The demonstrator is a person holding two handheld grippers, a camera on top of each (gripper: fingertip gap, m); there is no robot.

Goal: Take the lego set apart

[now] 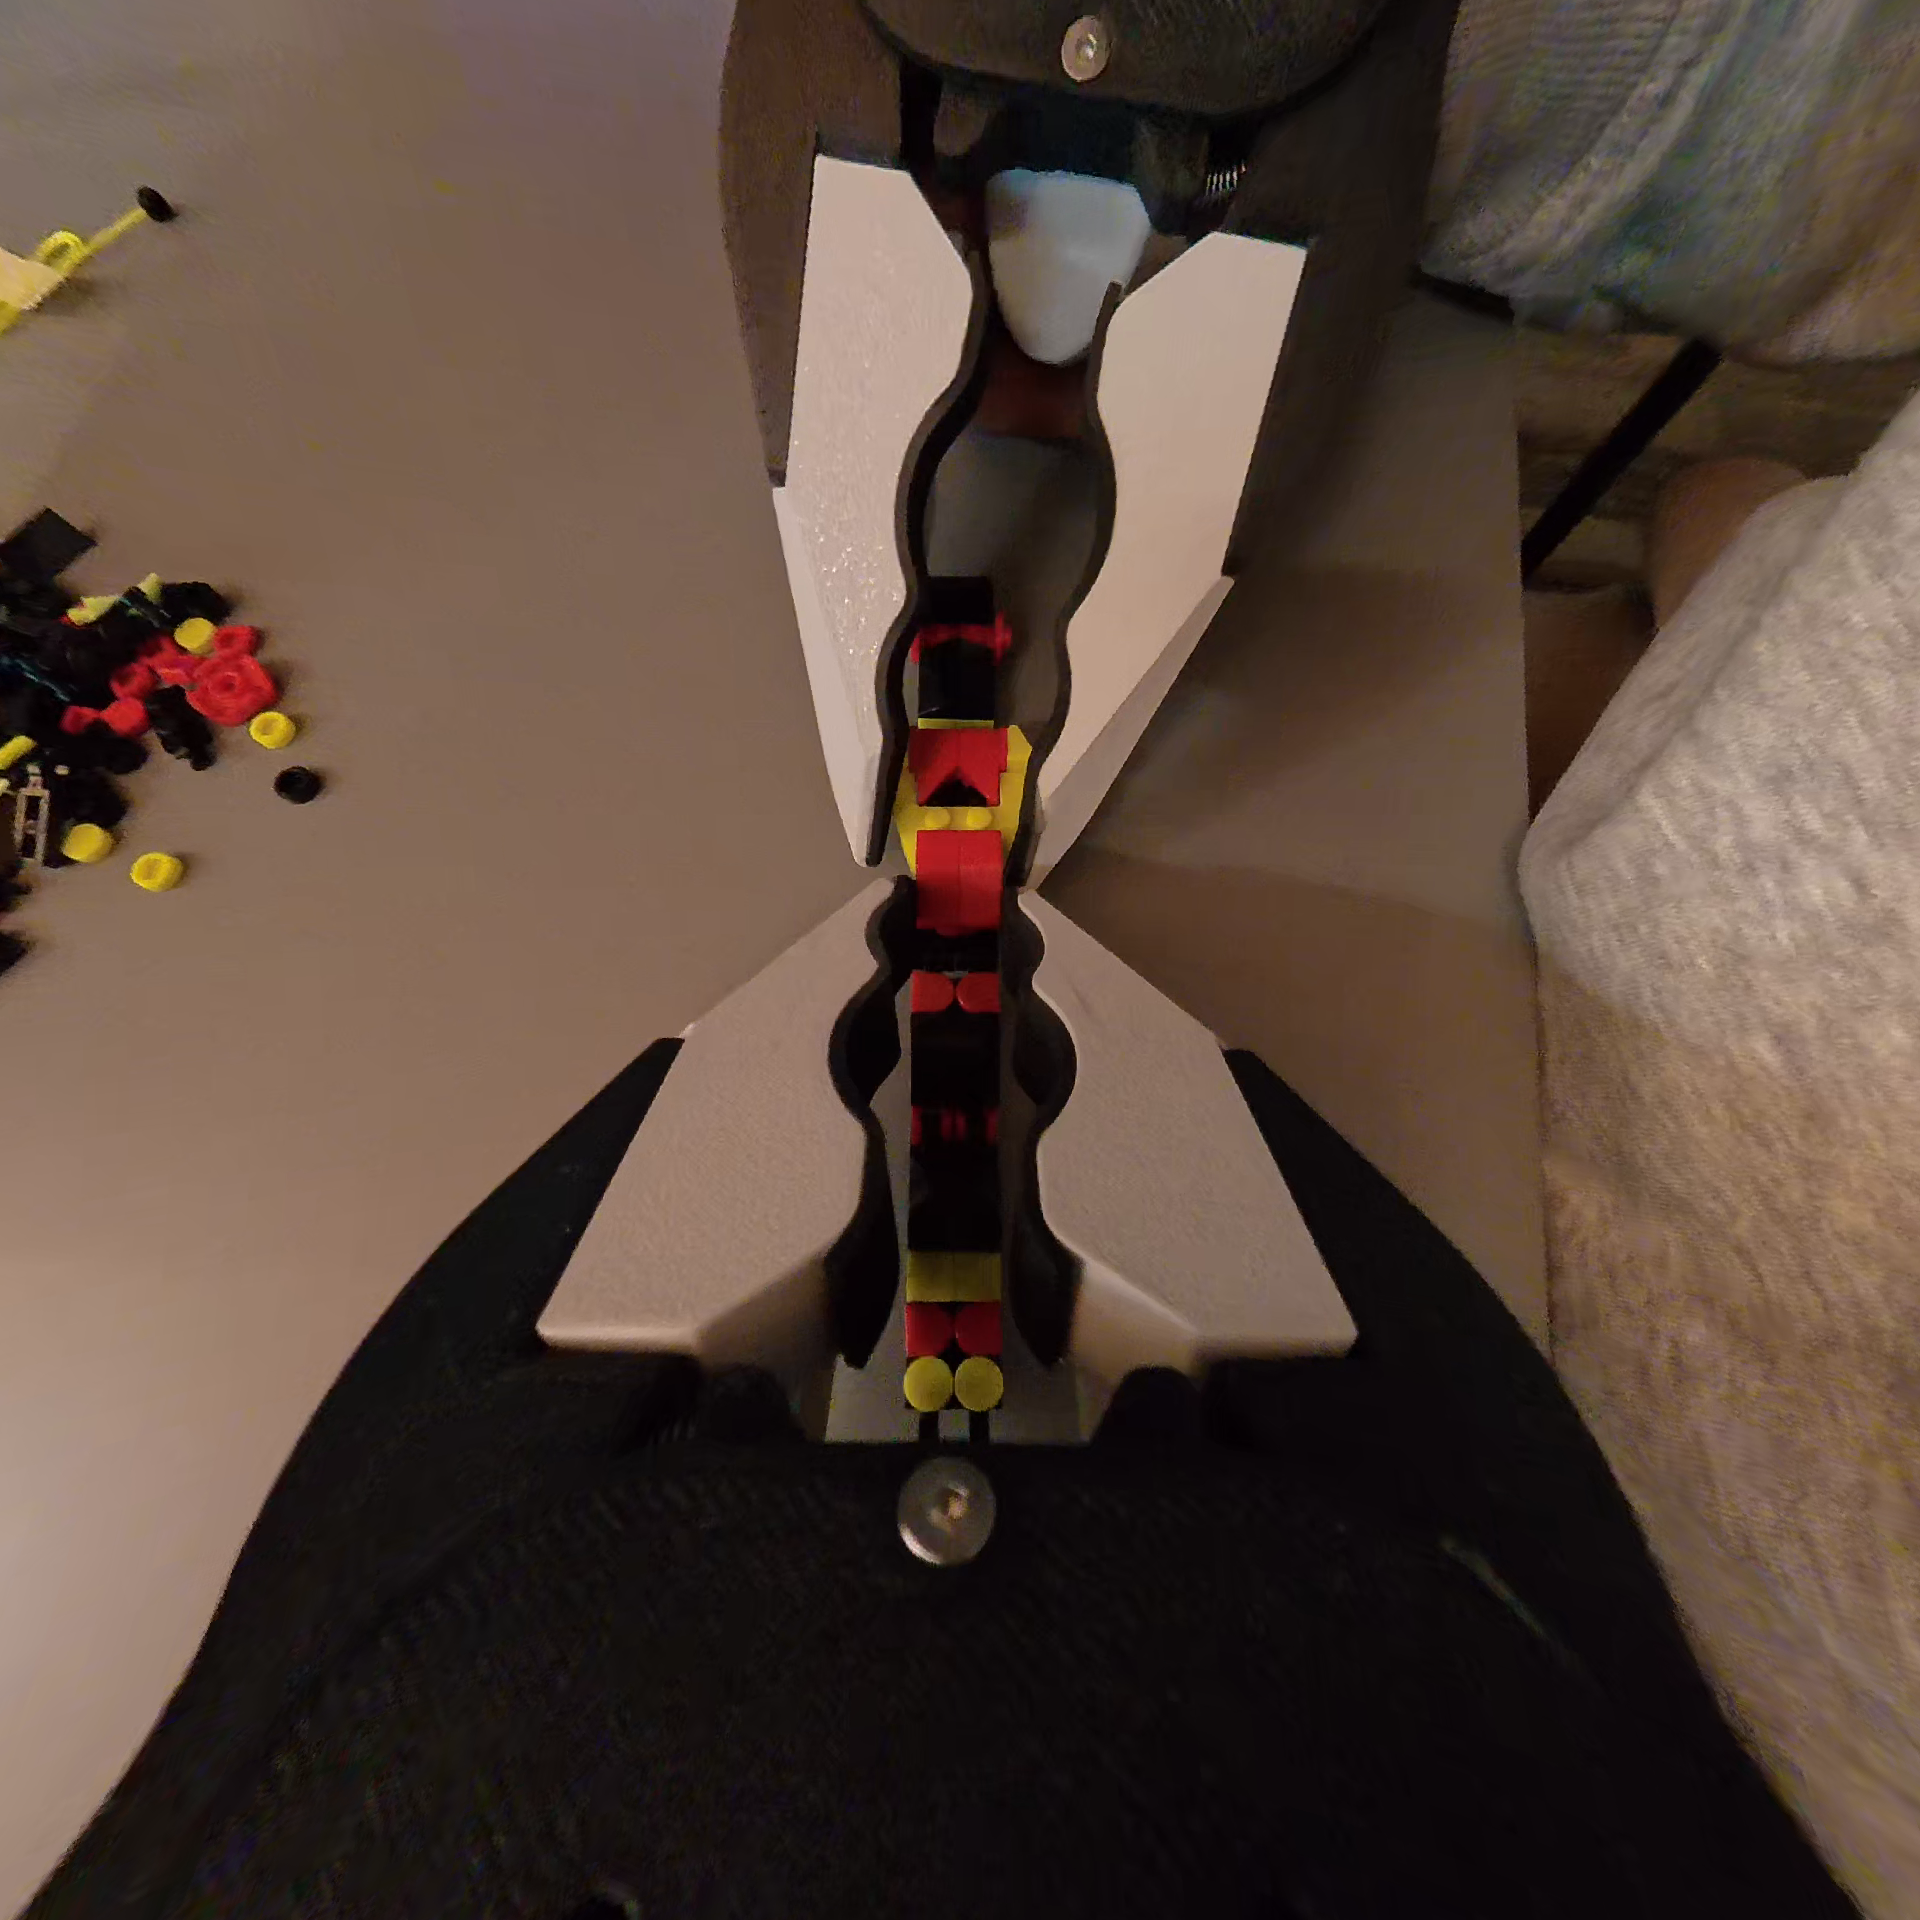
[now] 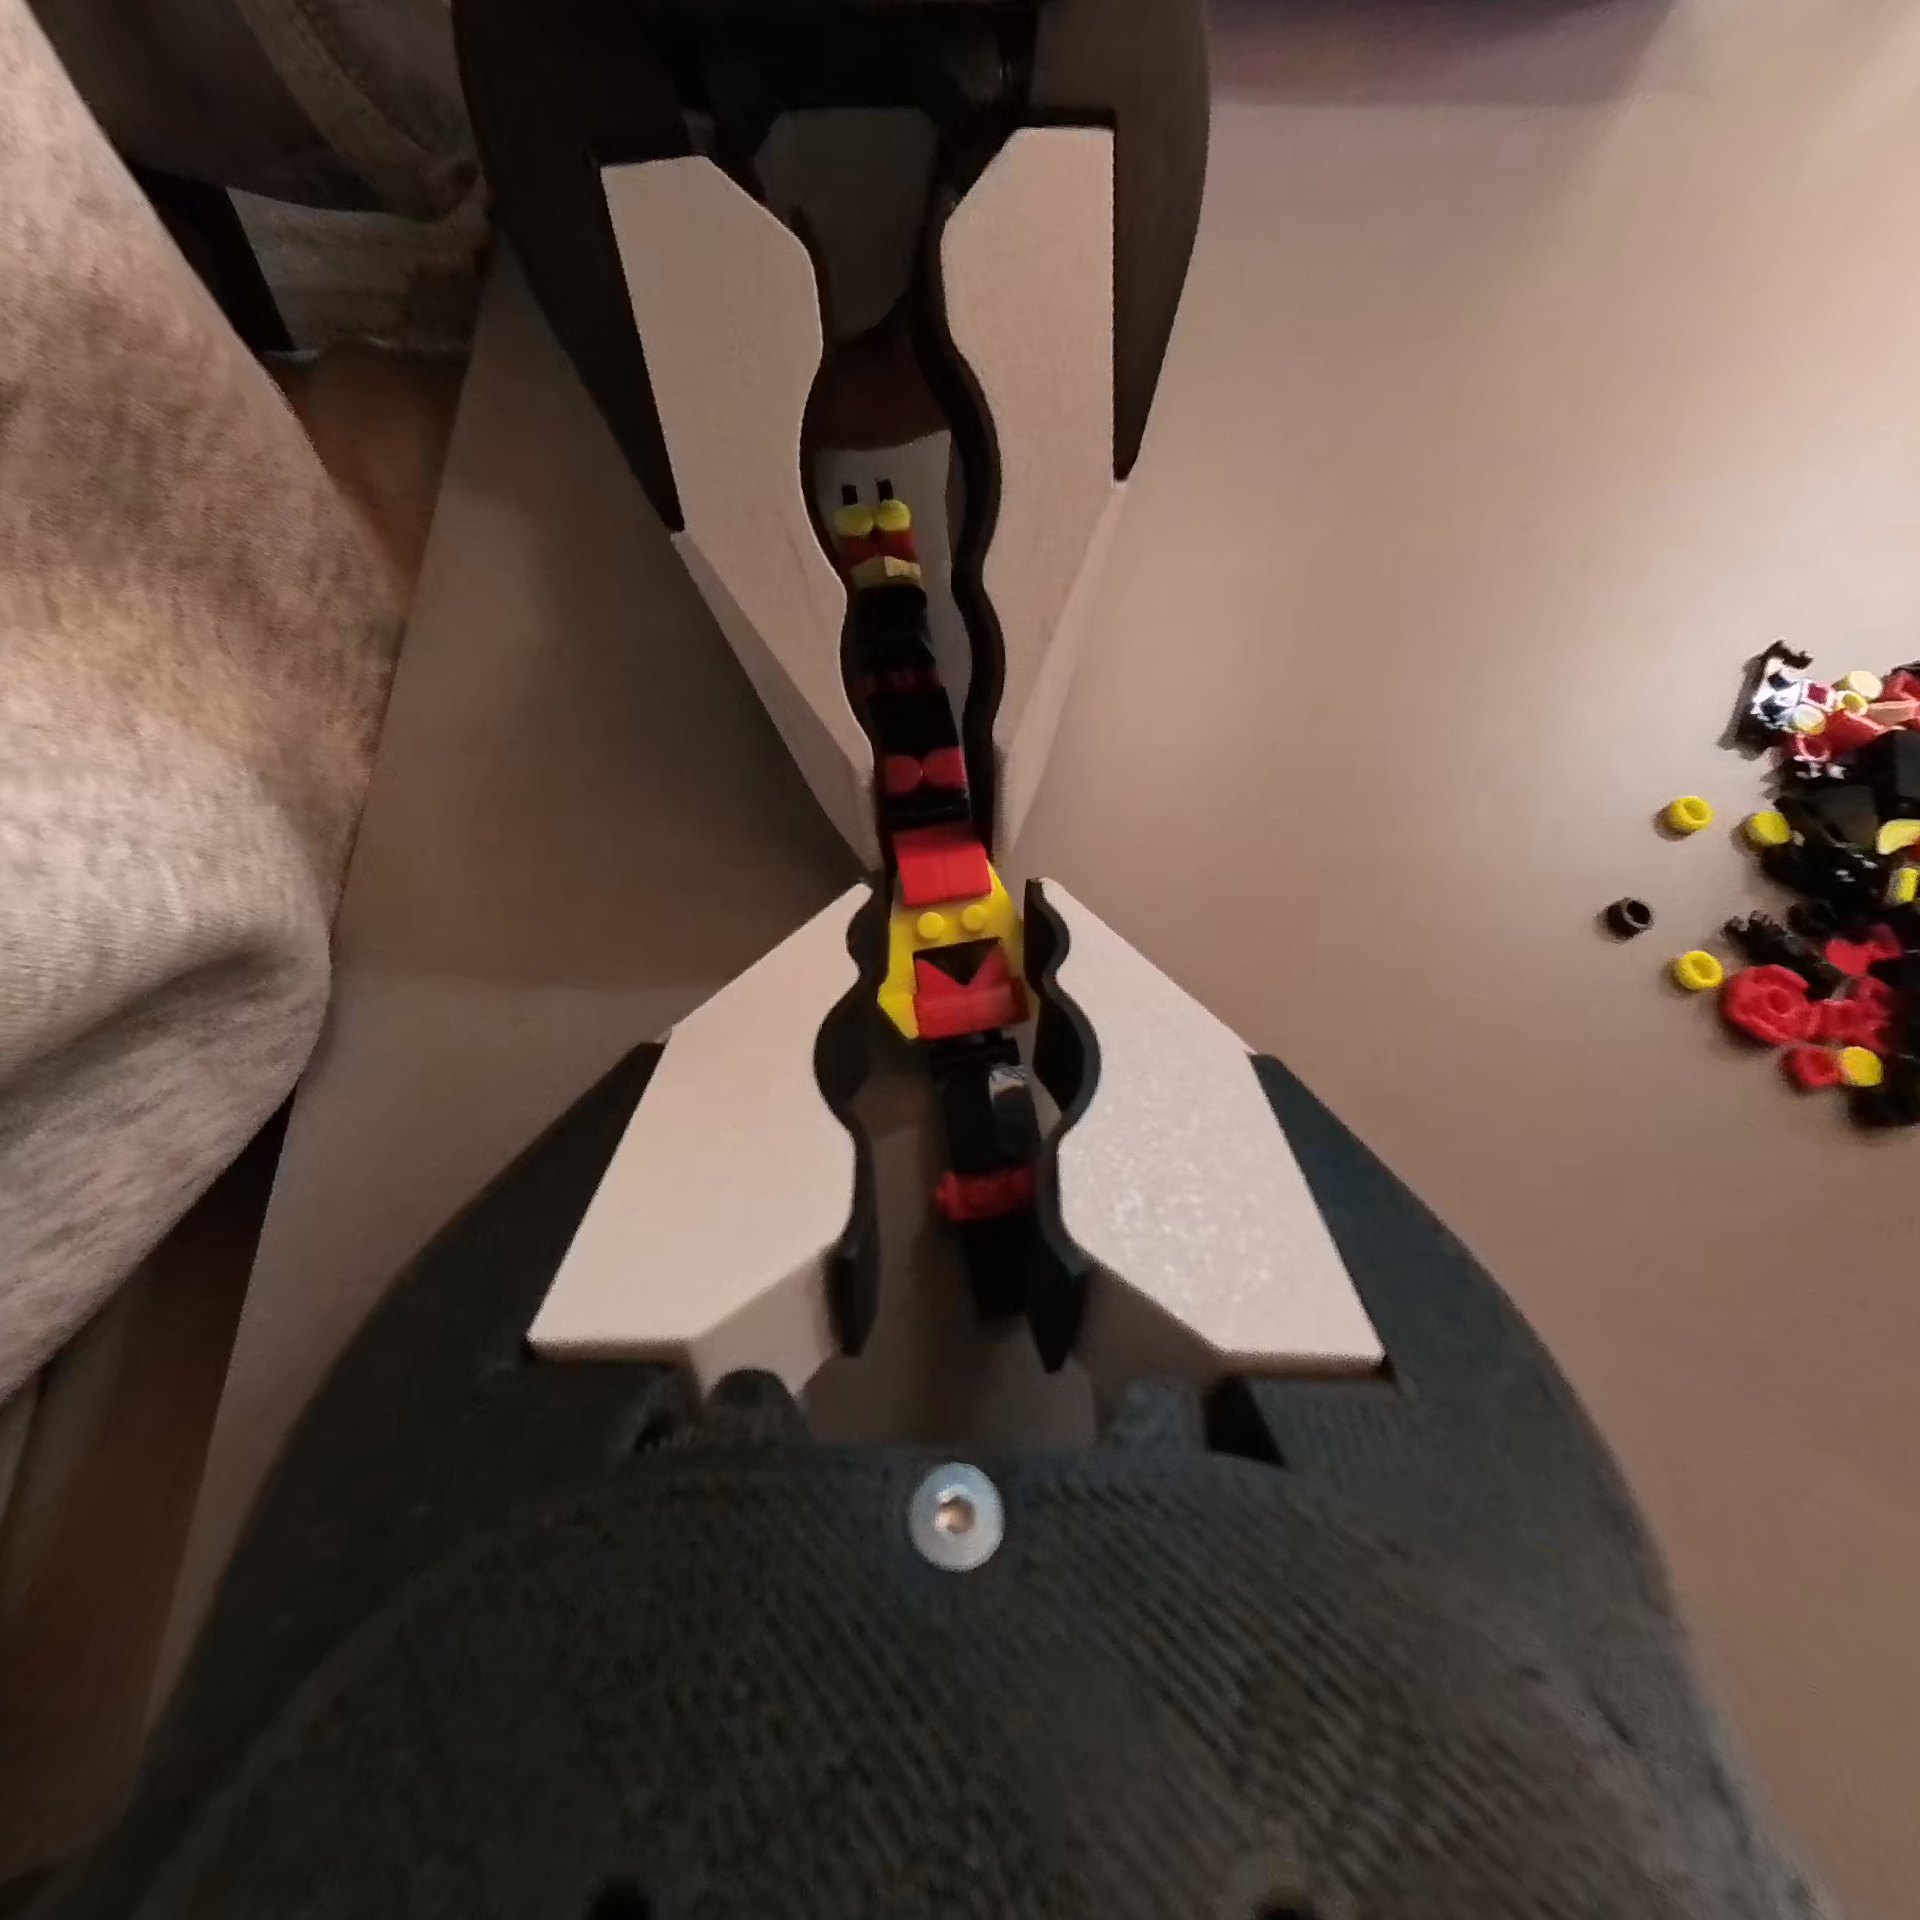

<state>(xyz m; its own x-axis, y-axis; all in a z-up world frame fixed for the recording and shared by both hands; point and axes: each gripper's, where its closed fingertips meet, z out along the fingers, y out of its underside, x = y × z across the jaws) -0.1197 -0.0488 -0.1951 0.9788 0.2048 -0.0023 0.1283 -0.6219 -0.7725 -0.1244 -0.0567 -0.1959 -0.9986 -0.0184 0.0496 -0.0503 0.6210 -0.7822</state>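
Two tongs are met tip to tip above the bench (image 1: 468, 416): the left tongs (image 1: 956, 914) and the right tongs (image 2: 951, 904) are each pinched on the lego set (image 1: 956, 862), which is held between them. Loose lego pieces (image 1: 156, 717) are scattered well apart on the bench.

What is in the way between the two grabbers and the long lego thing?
Nothing visible. The left gripper and the right gripper meet tip to tip, both shut on the long black, red and yellow lego strip. The pile of loose lego pieces lies off to the side on the beige table.
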